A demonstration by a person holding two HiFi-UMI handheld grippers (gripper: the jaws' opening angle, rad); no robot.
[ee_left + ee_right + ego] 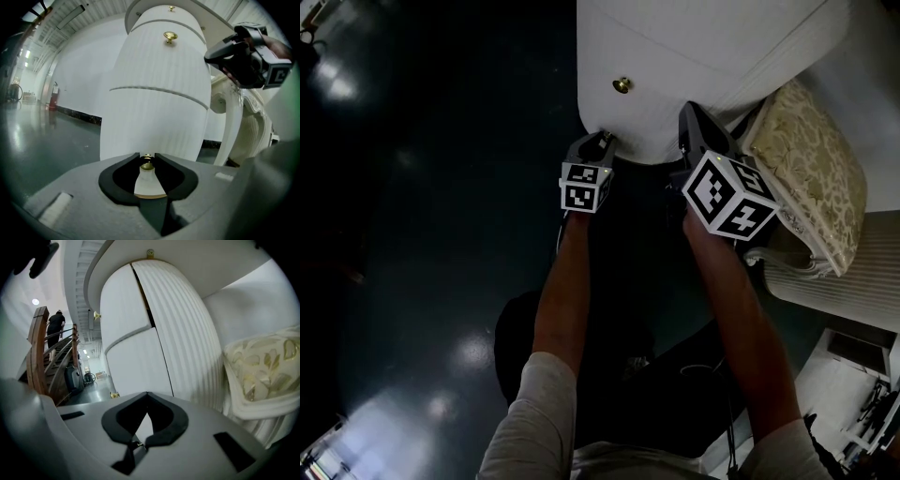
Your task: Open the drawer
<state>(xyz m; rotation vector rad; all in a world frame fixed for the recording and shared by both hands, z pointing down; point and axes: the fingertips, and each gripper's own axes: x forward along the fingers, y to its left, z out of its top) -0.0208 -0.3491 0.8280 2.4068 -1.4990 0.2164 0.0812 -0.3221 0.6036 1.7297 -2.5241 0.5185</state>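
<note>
Drawer knob (147, 163) at six o'clock, my left gripper (147, 155) fingers clamped on it; right gripper (147, 393) fingers closed, empty.

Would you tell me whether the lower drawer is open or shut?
Shut: the lower drawer lies flush with the upper drawer, only a thin seam between them. The left tool grips its brass knob.

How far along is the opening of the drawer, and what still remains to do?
Done: the left claw is closed on the brass knob of the lower drawer. In hand: only that grip; the drawer front looks flush with the cabinet, so no pull shows yet. Left: draw the knob outward until the drawer slides open. The right claw is shut and empty, near the cabinet's side.
</note>
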